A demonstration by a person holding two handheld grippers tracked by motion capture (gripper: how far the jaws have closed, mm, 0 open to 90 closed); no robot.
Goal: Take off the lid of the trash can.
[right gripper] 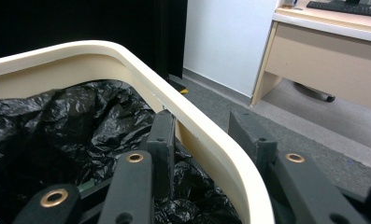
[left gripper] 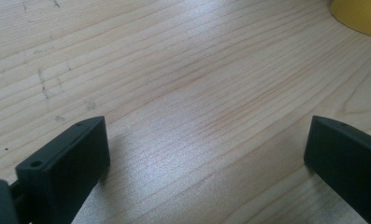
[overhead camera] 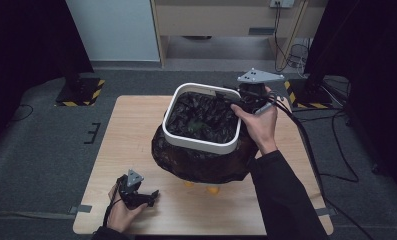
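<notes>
Glossy white, the rounded-square bin rim at frame centre sits between your right gripper jaws, over crinkled black liner; your left gripper rests spread on grained wood table.

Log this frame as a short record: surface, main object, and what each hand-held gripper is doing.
surface: wooden table
main object: white bin lined with a black bag
left hand-held gripper: open, low over bare table, holding nothing
right hand-held gripper: jaws straddle the bin's rim, one inside, one outside; not visibly clamped
under bin: yellow-orange feet
</notes>
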